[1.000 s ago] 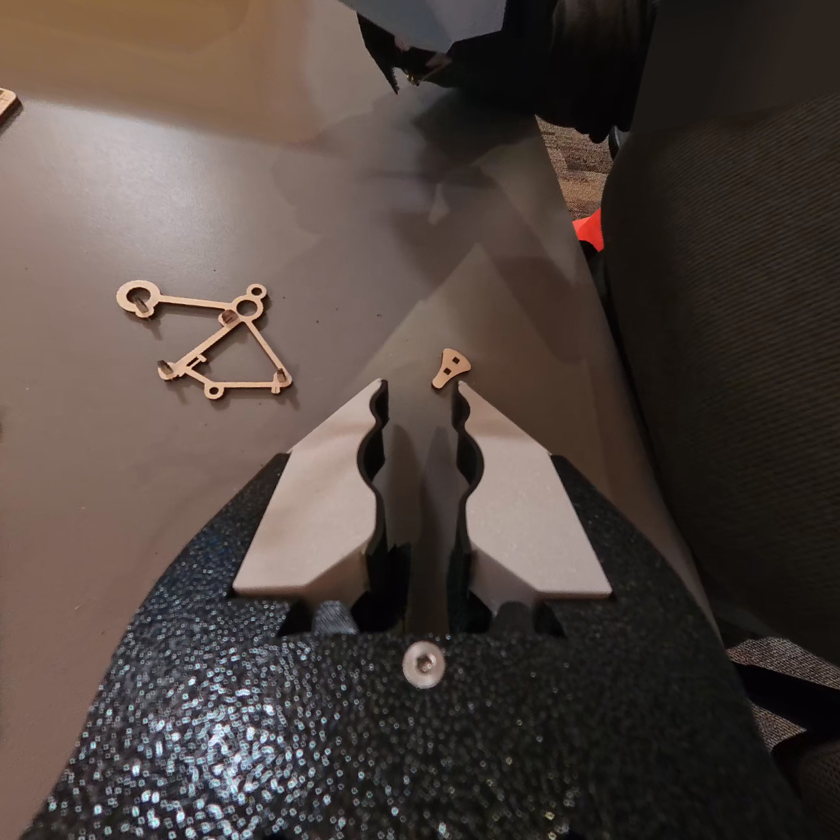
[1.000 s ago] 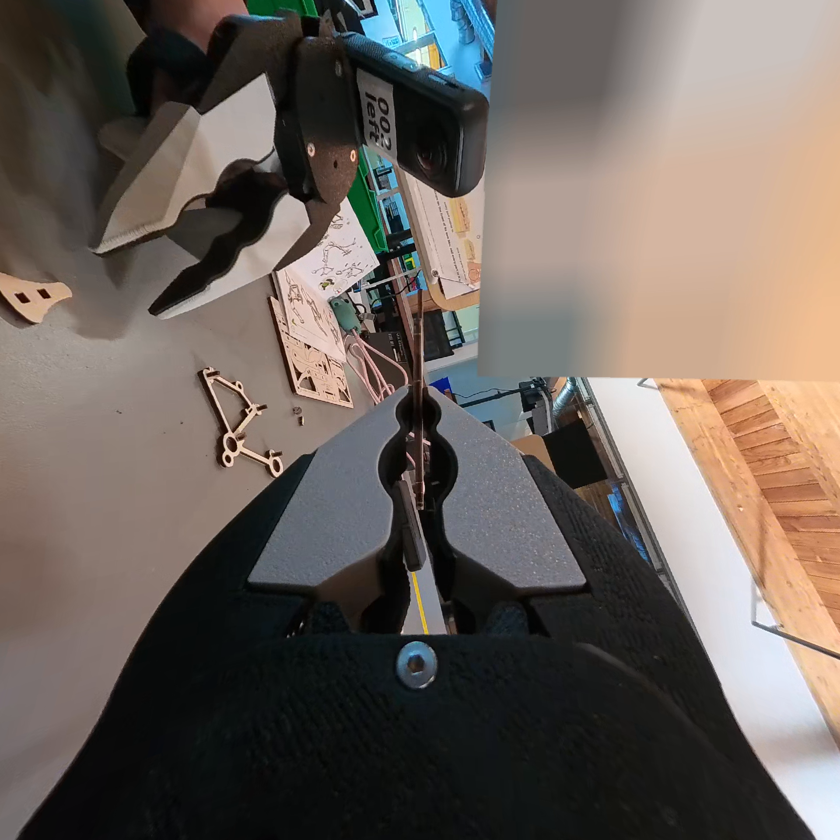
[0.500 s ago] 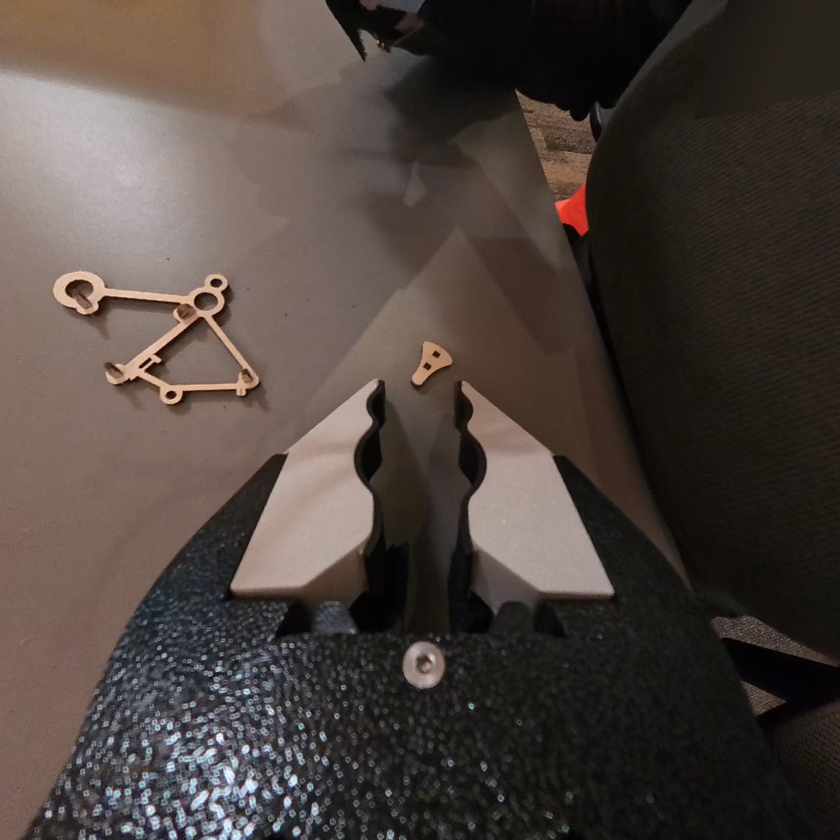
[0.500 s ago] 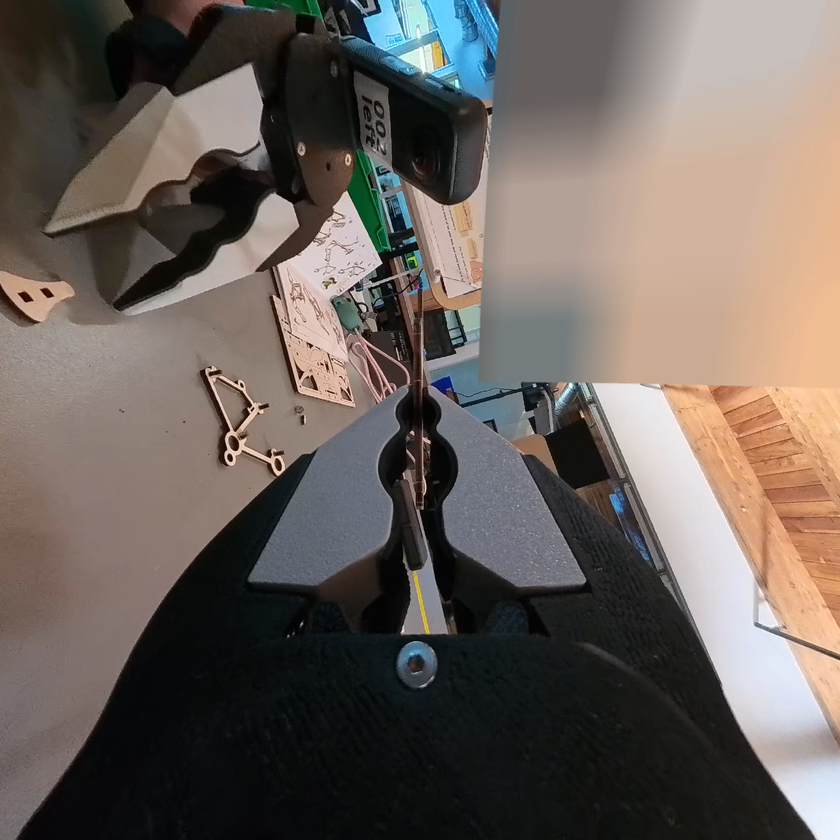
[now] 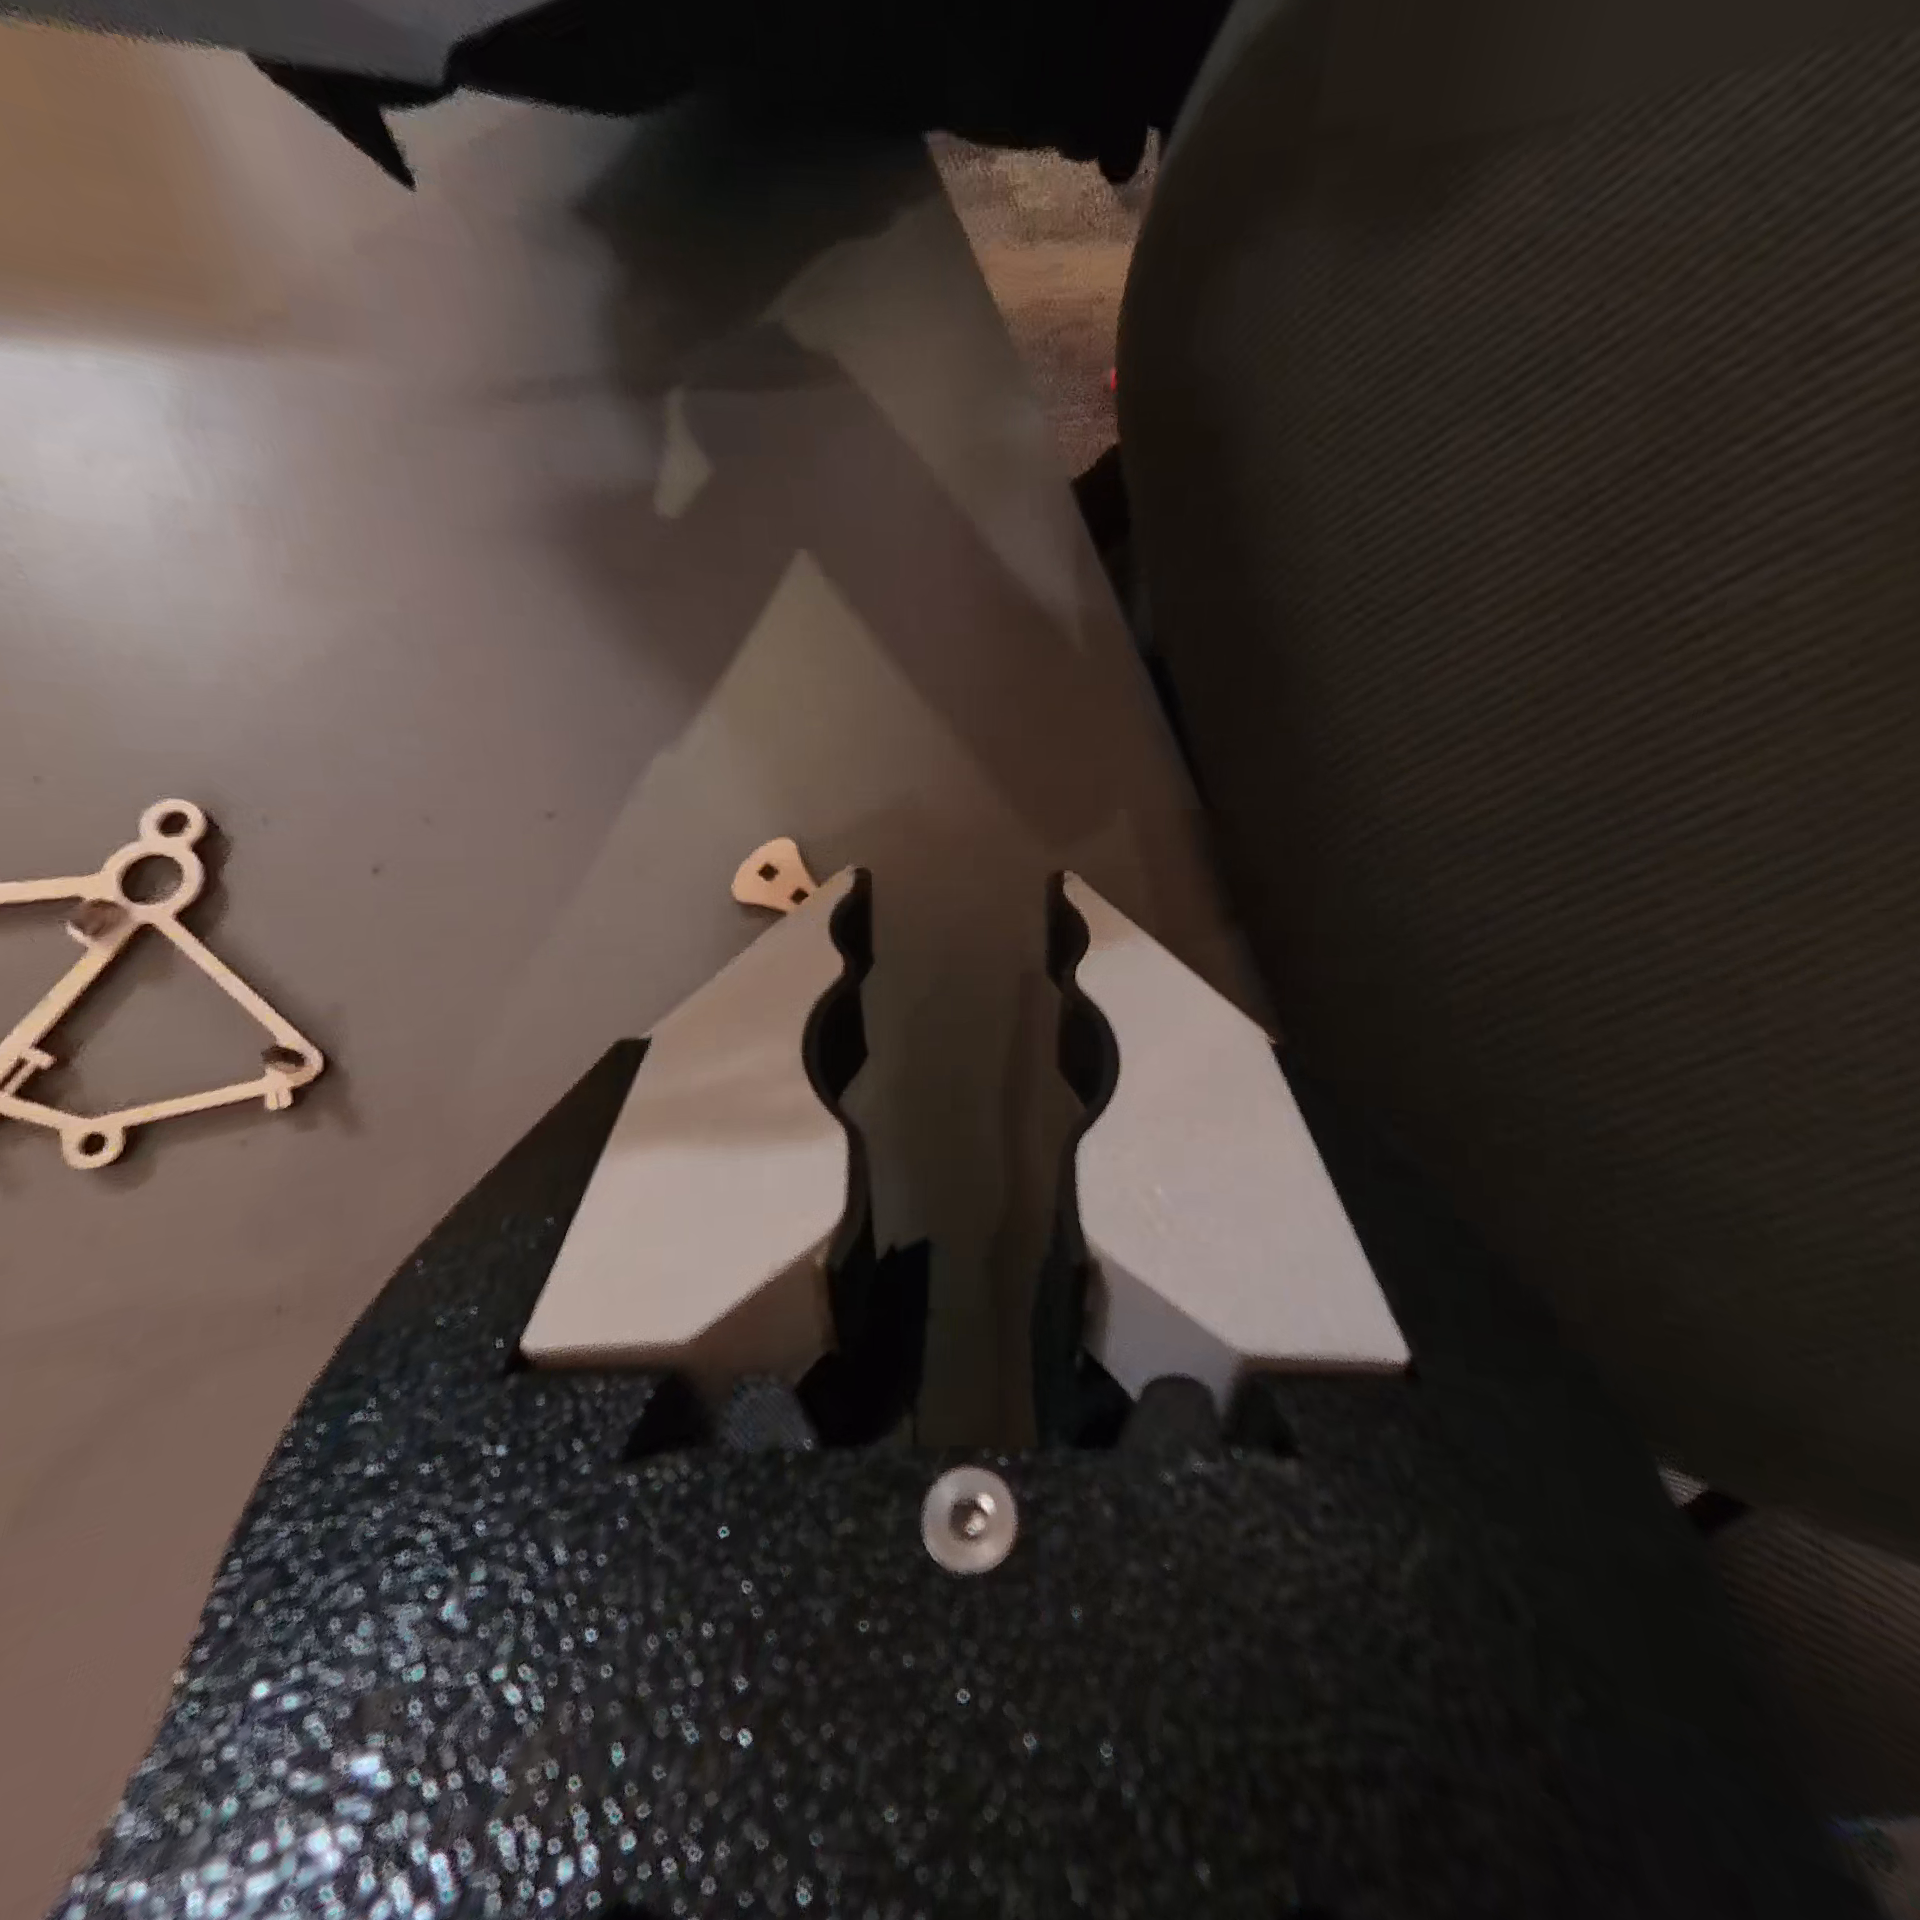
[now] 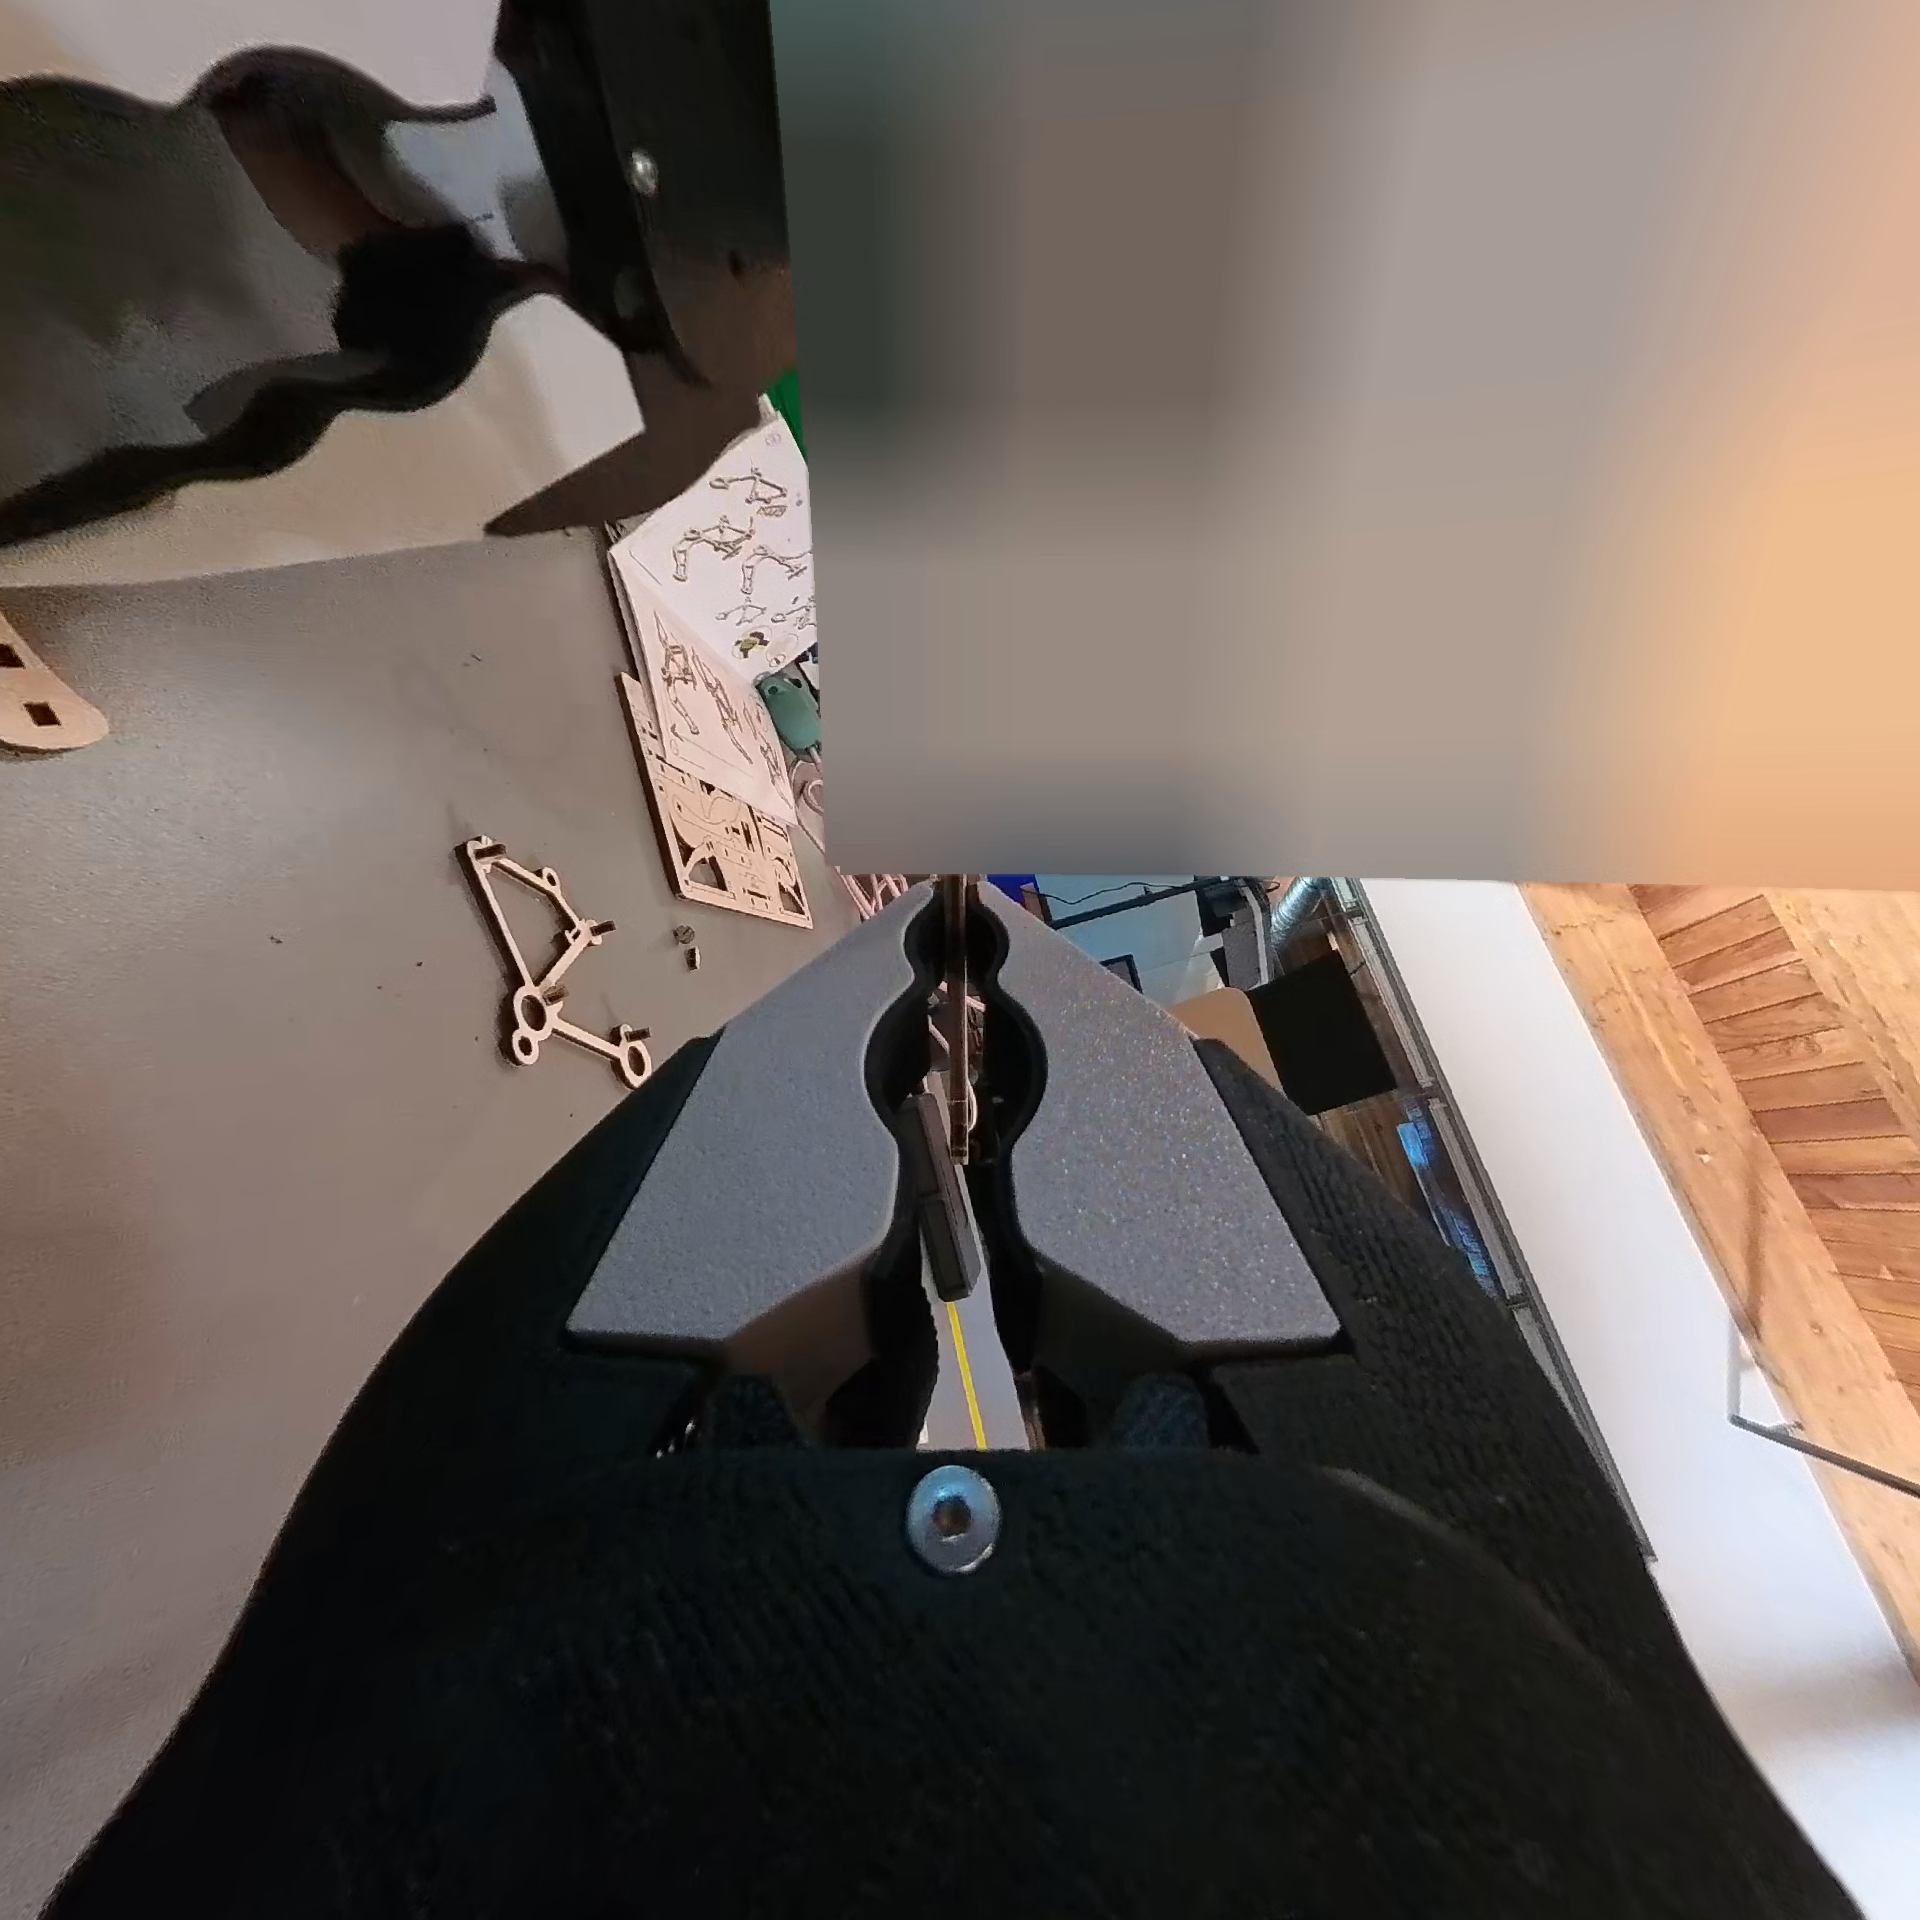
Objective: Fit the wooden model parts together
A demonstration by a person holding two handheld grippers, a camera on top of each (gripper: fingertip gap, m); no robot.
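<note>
My left gripper is open and empty, low over the grey table. A small flat wooden piece with two square holes lies just left of its left fingertip, partly hidden behind it. A wooden triangular frame lies flat farther left. My right gripper is shut on a thin wooden part seen edge-on, held off the table. In the right wrist view the left gripper looms at upper left, above the small piece; the frame lies nearer.
A dark fabric chair stands close on the right of the left gripper, past the table edge. A wooden cut-out sheet and an instruction paper lie at the far side of the table. There is about 15 centimeters between the tips of the two grippers.
My left gripper has moved right and closer to the table; the small piece went from between the fingertips' line to left of the left fingertip. The right gripper holds still.
</note>
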